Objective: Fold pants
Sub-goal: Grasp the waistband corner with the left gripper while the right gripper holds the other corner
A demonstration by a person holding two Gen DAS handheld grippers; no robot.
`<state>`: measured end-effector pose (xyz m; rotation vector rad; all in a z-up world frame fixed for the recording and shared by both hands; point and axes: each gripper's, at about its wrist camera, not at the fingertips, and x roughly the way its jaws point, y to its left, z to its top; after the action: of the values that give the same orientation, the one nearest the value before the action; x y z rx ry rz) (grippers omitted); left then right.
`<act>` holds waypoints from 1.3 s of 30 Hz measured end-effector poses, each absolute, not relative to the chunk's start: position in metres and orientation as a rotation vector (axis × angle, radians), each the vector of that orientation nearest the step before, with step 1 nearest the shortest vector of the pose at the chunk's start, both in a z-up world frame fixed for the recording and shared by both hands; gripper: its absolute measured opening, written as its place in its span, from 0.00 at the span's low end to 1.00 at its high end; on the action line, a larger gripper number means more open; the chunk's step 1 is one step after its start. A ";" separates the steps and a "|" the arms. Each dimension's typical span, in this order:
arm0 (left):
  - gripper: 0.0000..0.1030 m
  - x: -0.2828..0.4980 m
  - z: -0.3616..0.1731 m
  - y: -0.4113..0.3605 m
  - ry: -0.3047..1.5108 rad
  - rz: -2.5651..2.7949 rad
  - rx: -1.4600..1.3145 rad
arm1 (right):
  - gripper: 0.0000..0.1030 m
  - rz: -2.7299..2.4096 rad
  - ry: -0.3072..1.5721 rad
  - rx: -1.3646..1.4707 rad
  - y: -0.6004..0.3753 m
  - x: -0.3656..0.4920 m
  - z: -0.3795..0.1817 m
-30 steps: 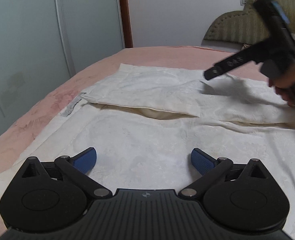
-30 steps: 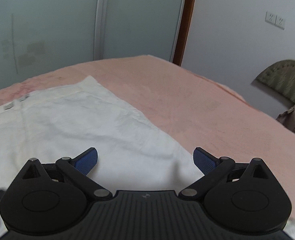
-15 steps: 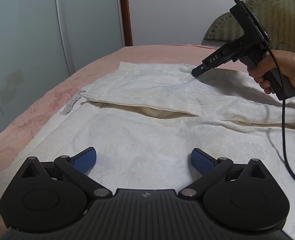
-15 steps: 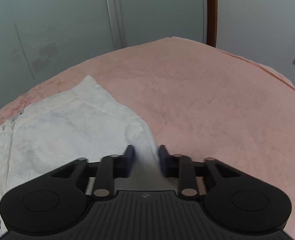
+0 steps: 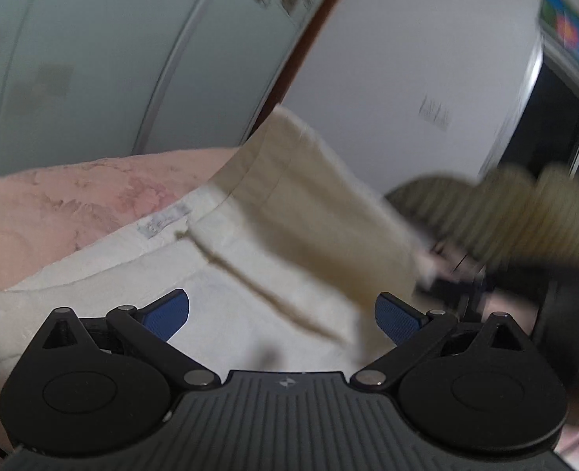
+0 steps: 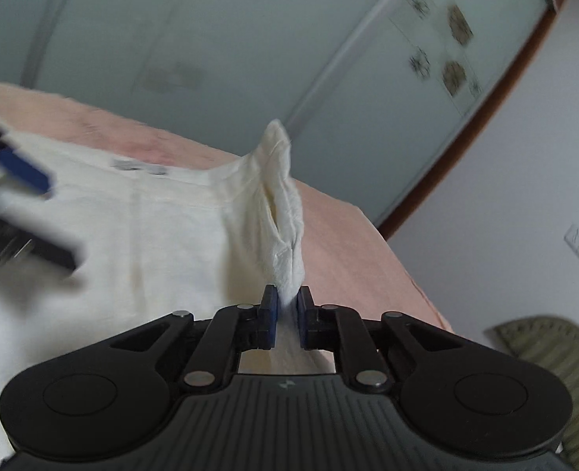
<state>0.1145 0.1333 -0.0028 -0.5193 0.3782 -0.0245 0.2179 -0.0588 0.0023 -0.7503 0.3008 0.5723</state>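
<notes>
1. Right gripper point(image 6: 287, 316): jaws closing on a pinch of the pants point(image 6: 132, 235); the blue pads press the cloth from both sides, narrow gap filled with fabric.
2. The pinched edge stands up from the bed point(image 6: 348, 243) as a ridge running away from the gripper and ending in a raised tip.
3. Left gripper point(image 5: 281, 314): jaws wide apart, nothing between the blue pads, only pants below and beyond them.
4. Pants are cream-white and spread over the pink bed; a small label point(image 5: 164, 223) shows near the far edge.
5. In the left view one pant part is lifted and slanting up, blurred.
6. Sliding wardrobe doors point(image 6: 250, 39) behind the bed; a ribbed olive headboard point(image 5: 525, 212) at right, blurred.
7. Left gripper shows blurred at the left edge of the right view.
</notes>
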 end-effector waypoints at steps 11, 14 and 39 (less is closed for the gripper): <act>0.97 0.206 -0.009 0.163 0.677 -0.035 -0.897 | 0.10 0.584 0.313 -0.779 -0.030 0.174 -0.032; 0.95 0.216 -0.002 0.171 0.629 -0.016 -0.905 | 0.10 0.532 0.299 -0.752 -0.039 0.171 -0.031; 0.25 0.246 -0.012 0.175 0.703 0.035 -0.865 | 0.66 0.241 0.462 -0.674 -0.182 0.194 -0.042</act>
<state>0.2464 0.1750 -0.0124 -0.8647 0.7026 0.0347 0.1935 -0.1821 -0.0418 -0.6741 0.4616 0.2406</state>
